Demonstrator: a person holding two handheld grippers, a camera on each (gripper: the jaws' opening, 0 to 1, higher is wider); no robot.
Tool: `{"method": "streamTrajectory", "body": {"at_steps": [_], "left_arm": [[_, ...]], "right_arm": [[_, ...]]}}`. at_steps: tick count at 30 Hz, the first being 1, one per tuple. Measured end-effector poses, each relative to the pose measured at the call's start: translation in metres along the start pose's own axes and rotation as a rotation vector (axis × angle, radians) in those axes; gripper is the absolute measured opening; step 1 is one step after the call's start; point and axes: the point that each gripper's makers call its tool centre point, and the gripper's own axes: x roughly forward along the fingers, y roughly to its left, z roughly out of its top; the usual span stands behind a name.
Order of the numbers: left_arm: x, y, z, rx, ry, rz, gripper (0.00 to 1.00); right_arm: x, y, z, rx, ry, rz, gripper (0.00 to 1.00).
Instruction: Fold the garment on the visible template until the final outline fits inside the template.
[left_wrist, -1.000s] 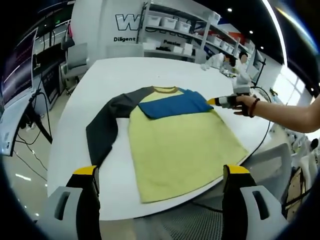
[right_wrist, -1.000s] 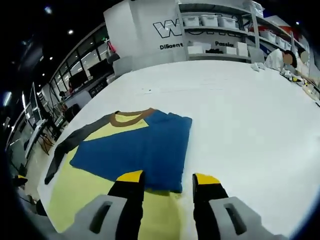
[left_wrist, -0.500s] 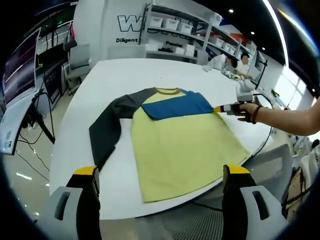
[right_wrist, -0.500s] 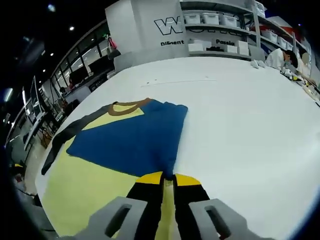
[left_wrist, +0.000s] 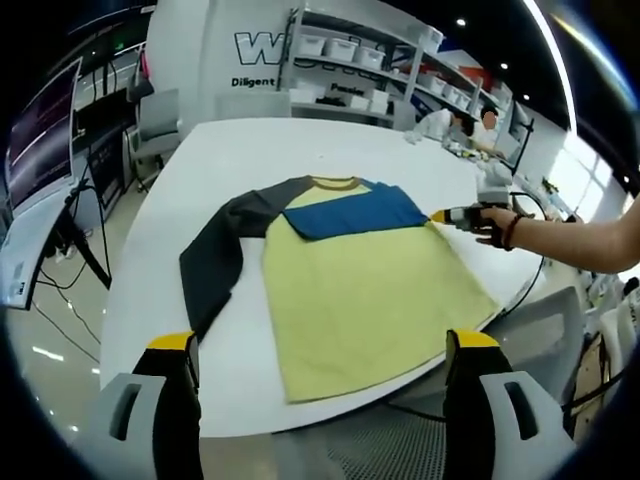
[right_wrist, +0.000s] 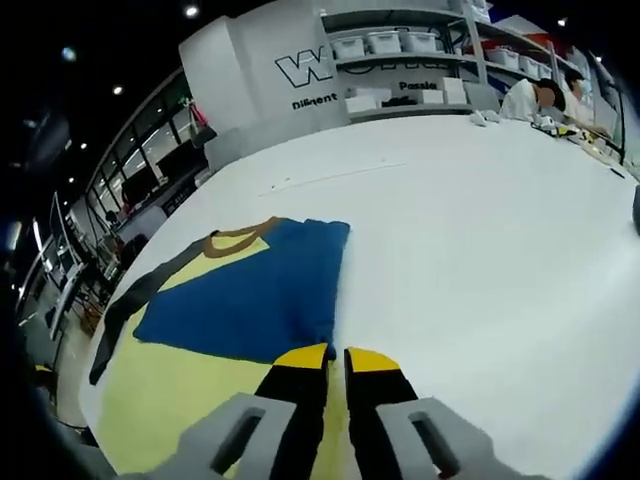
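In the left gripper view, the left hand-held gripper (left_wrist: 320, 365) hangs off the near edge of the round white surface (left_wrist: 300, 150), its yellow-tipped jaws spread wide and grasping nothing. Beyond it the yellow short-bodied shirt with a dark grey sleeve and a blue sleeve (left_wrist: 360, 290) lies flat on the surface, hem nearest, grey sleeve stretched out to the side, blue sleeve folded across the chest below the brown collar. At the shirt's far shoulder edge the right hand-held gripper (left_wrist: 440, 214) meets the cloth, held by a hand (left_wrist: 495, 222) wearing a dark wristband. In the right gripper view that hand-held gripper (right_wrist: 328, 357) has its jaws nearly together at the edge of the folded blue sleeve; whether cloth sits between them cannot be told. On the white back wall (right_wrist: 270, 80) large letters begin "W", with "Diligent" readable beneath.
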Motion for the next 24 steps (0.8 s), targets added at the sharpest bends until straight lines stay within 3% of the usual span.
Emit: {"method": "streamTrajectory", "body": {"at_steps": [8, 13, 24], "left_arm": [[0.000, -0.001, 0.001, 0.003, -0.001, -0.001, 0.98], [-0.003, 0.000, 0.004, 0.008, -0.012, 0.011, 0.97], [-0.002, 0.002, -0.001, -0.006, 0.001, 0.015, 0.98]], "right_arm": [[0.007, 0.009, -0.003, -0.015, 0.015, 0.022, 0.13], [0.012, 0.011, -0.010, -0.023, 0.042, 0.011, 0.04], [0.014, 0.002, -0.007, -0.116, 0.084, 0.010, 0.00]]}}
